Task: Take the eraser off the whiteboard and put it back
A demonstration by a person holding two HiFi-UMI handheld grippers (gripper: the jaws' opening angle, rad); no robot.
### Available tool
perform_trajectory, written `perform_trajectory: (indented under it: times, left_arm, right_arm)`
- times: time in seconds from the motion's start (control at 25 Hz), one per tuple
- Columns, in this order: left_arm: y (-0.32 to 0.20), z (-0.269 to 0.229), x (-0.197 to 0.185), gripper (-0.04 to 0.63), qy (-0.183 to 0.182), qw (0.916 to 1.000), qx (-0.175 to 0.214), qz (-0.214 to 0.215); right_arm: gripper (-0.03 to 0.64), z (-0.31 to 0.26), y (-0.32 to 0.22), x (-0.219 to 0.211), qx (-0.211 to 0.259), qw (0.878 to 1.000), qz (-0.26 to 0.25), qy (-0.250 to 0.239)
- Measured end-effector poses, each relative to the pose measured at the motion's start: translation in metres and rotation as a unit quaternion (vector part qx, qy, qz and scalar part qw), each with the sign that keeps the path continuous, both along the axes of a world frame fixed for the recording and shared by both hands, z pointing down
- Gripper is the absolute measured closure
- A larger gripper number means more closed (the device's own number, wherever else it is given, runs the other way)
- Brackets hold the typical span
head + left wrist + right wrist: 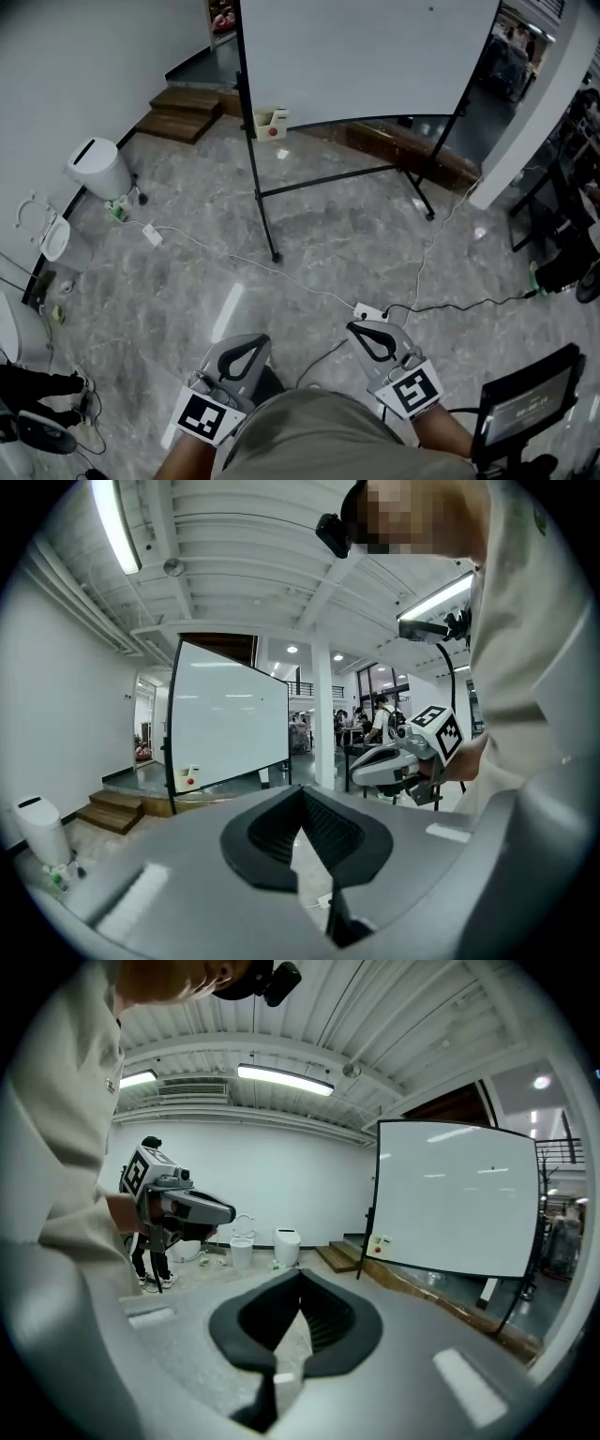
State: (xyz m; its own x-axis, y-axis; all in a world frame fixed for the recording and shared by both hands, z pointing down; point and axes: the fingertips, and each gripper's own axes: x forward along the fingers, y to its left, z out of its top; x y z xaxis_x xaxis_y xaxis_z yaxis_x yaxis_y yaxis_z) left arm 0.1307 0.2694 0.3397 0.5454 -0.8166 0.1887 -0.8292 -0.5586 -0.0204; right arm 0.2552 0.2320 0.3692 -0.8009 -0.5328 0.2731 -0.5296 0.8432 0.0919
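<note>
The whiteboard [366, 56] stands on a black wheeled frame at the far side of the marble floor. A small white eraser with a red dot [272, 123] sits at the board's lower left corner, also seen as the eraser [190, 778] in the left gripper view and the eraser [379, 1244] in the right gripper view. My left gripper [251, 341] and right gripper [362, 329] are held low and close to my body, far short of the board. Both are shut with nothing between the jaws. In their own views, the left gripper [302, 789] and right gripper [300, 1272] point toward the board.
A white cable and a power strip [371, 312] run across the floor just ahead of the grippers. A white bin [98, 167] and wooden steps [183, 111] stand at the left. A white pillar [525, 122] and a black chair [530, 398] are at the right.
</note>
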Motion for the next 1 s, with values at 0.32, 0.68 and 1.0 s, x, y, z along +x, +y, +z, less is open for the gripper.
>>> perform_trajectory:
  times: [0.32,0.68,1.0]
  left_arm:
    - [0.036,0.003,0.048,0.589,-0.006,0.9999,-0.007,0.011]
    - [0.042,0.003,0.074,0.589,-0.001,0.9996,-0.002,0.028]
    - [0.046,0.005,0.081,0.589,-0.006,0.9993,-0.005,0.037]
  right_arm:
    - [0.614,-0.003,0.035,0.043,0.014,1.0,0.0,-0.009]
    - [0.614,-0.005,0.052,0.069,0.029,1.0,0.012,0.0]
    - [0.614,-0.007,0.06,0.073,0.032,0.999,0.014,-0.004]
